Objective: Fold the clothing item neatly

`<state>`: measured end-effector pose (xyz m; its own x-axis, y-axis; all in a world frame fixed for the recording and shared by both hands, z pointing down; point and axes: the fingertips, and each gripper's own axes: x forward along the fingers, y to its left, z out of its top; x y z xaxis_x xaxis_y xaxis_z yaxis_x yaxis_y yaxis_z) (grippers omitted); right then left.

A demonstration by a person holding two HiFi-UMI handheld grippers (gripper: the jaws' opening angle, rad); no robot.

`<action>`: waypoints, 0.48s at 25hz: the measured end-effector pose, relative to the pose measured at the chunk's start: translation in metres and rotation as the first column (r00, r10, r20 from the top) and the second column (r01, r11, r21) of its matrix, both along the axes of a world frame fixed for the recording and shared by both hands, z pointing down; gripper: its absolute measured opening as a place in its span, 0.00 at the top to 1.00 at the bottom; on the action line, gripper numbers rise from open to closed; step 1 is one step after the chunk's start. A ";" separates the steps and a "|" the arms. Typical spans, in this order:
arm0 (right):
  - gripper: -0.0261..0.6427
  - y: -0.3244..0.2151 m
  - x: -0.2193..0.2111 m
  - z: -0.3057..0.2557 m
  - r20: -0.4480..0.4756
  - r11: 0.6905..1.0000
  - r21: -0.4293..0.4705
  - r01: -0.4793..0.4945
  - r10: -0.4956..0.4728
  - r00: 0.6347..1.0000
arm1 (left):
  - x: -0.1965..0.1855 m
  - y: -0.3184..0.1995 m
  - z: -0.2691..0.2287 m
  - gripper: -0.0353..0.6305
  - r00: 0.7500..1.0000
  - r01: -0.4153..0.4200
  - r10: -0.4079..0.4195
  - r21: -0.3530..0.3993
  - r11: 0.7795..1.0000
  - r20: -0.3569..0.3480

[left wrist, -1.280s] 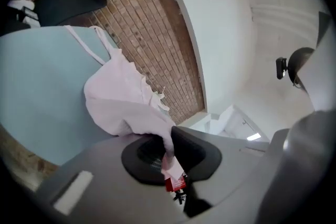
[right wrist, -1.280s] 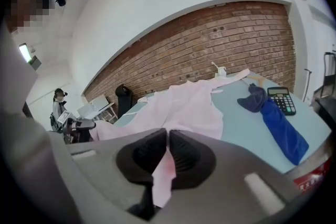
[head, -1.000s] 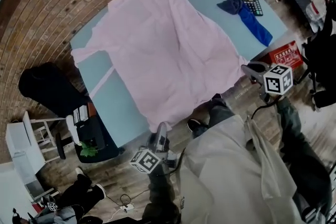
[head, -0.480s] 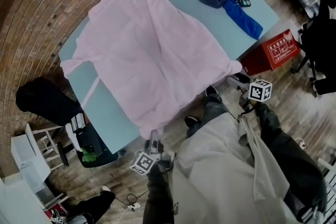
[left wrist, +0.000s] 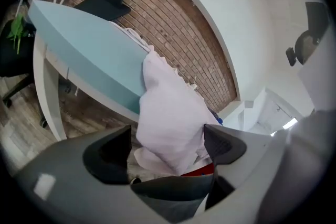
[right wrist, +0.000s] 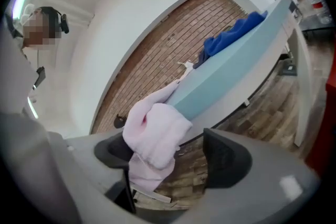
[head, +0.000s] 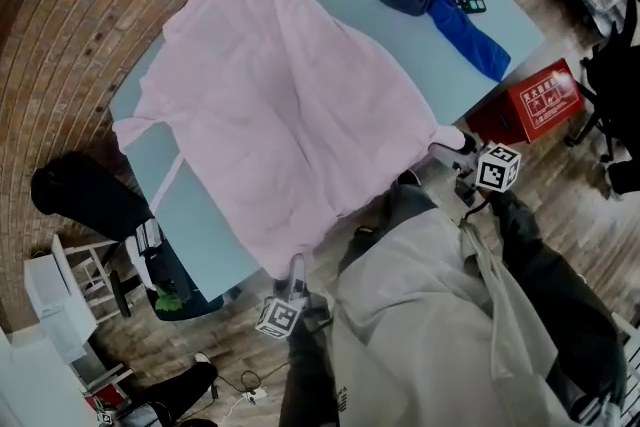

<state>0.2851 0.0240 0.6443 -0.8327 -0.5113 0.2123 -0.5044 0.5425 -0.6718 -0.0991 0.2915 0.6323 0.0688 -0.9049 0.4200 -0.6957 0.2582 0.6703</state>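
Fingers [left wrist: 107,152] of the left gripper [left wrist: 168,136] have just been spread wide, and a limp, bunched corner of the thin pink garment [head: 290,105] is left hanging unpinched between them. The right gripper [right wrist: 168,152] has likewise just been opened round a soft rolled fold. The rest is laid flat on the pale-blue table [head: 420,55].

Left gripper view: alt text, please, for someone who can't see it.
The left gripper, jaws just opened, straddles a hanging corner of the pink garment without pressing it. It drapes off the edge of the blue table.
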 end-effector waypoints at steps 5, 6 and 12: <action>0.46 0.008 -0.014 -0.009 0.081 0.991 0.022 0.129 -0.131 0.988 | 0.008 -0.013 0.019 0.26 0.999 -0.025 0.024 0.043 0.999 0.036; 0.56 0.009 -0.014 -0.011 0.093 0.990 0.015 0.140 -0.141 0.986 | 0.008 -0.016 0.021 0.26 0.999 -0.028 0.026 0.053 0.998 0.039; 0.95 0.034 0.000 -0.019 -0.071 0.985 -0.036 0.167 -0.169 0.983 | 0.019 -0.024 0.015 0.77 0.991 -0.084 0.083 0.001 0.996 0.102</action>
<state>0.2848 0.0579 0.6250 -0.8877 -0.3578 0.2898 -0.4566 0.6039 -0.6533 -0.0799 0.2679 0.6474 0.1014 -0.8999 0.4241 -0.7791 0.1933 0.5964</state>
